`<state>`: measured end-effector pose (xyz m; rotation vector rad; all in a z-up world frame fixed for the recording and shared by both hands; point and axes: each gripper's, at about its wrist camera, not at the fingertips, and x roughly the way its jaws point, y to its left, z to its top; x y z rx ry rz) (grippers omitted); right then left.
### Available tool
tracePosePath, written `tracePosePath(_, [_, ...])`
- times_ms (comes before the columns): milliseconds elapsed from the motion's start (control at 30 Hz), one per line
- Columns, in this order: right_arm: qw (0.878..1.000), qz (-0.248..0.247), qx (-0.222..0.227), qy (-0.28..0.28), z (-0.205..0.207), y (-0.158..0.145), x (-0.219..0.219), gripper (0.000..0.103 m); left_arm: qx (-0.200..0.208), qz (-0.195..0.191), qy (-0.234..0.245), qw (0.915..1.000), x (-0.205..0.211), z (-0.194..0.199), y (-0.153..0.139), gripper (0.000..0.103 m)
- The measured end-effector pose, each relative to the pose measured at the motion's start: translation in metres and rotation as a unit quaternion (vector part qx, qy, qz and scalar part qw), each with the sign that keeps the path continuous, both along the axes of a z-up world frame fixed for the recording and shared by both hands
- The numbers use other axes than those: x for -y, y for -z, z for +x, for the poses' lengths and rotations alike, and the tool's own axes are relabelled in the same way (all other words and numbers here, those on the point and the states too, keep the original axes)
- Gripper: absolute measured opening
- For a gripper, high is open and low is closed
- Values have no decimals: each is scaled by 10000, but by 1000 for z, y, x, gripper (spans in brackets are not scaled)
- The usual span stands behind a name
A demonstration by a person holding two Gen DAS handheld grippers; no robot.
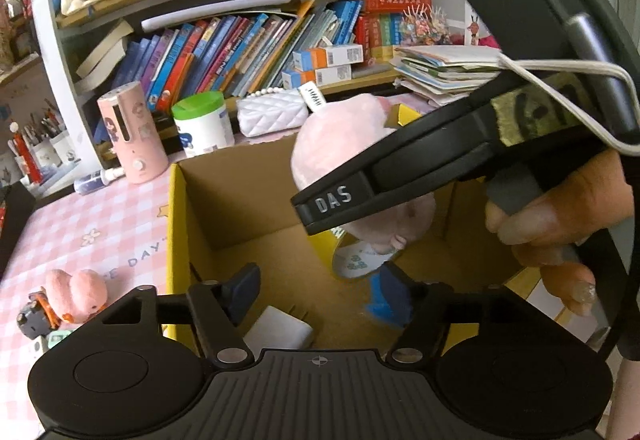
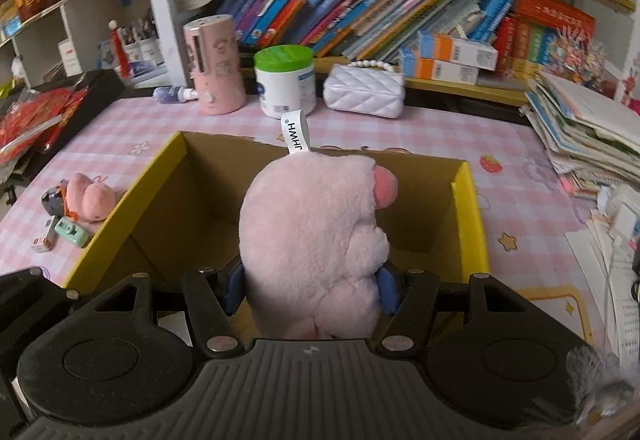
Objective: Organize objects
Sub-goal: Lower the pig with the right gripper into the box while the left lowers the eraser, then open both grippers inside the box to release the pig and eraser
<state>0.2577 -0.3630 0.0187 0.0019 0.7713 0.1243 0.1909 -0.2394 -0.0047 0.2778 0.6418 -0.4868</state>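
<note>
Step in hand, I'd judge: loading the box [image 2: 468, 216], which sits open on the pink checked surface [image 2: 420, 136] w/ shelves of books behind. Right tongs [image 2: 310, 290] are clamped on a pink plush [image 2: 308, 236], blue pads pressing its sides, plush hanging over the box interior, tag up.

Next move prob. calls for lowering the plush between the box walls, then letting go; it's soft and bulky, so it needs clear space on the box floor, not on top of the white block [image 1: 278, 334] lying at the near left corner inside.

Left tongs [image 1: 316, 290] stand wide apart w/ nothing between the pads, aimed down into the box just above that white block. No grip on it.

Right hand [image 1: 548, 228] wraps its tool's handle, angled down toward the box, seen from the left cam.

Left to sort, outside the box on the left: small pink toy [image 2: 86, 198], plus a few little bits beside it, too small to ID.
</note>
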Motion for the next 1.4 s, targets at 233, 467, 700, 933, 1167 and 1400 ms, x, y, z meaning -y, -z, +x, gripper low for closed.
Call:
tracePosePath(233, [9991, 36, 47, -412, 8, -9, -16, 60, 74, 3, -73, 9999, -5, -4, -3, 75])
tracePosePath(467, [9961, -88, -470, -745, 19, 11, -29, 60, 55, -1, -222, 9997, -11, -5, -3, 76])
tracePosePath(700, [9965, 30, -258, -797, 3, -1, -30, 68, 101, -20, -239, 9997, -11, -11, -8, 82])
tracePosePath(933, [9987, 81, 164, -478, -22, -21, -26, 68, 234, -183, -274, 9992, -17, -22, -17, 84])
tracePosePath(1167, [9978, 48, 634, 191, -61, -37, -17, 68, 331, -369, -296, 9983, -32, -38, -24, 85])
tracePosePath(1400, [9893, 157, 931, 1117, -108, -41, -8, 68, 411, -493, -353, 9973, -56, -56, -31, 88])
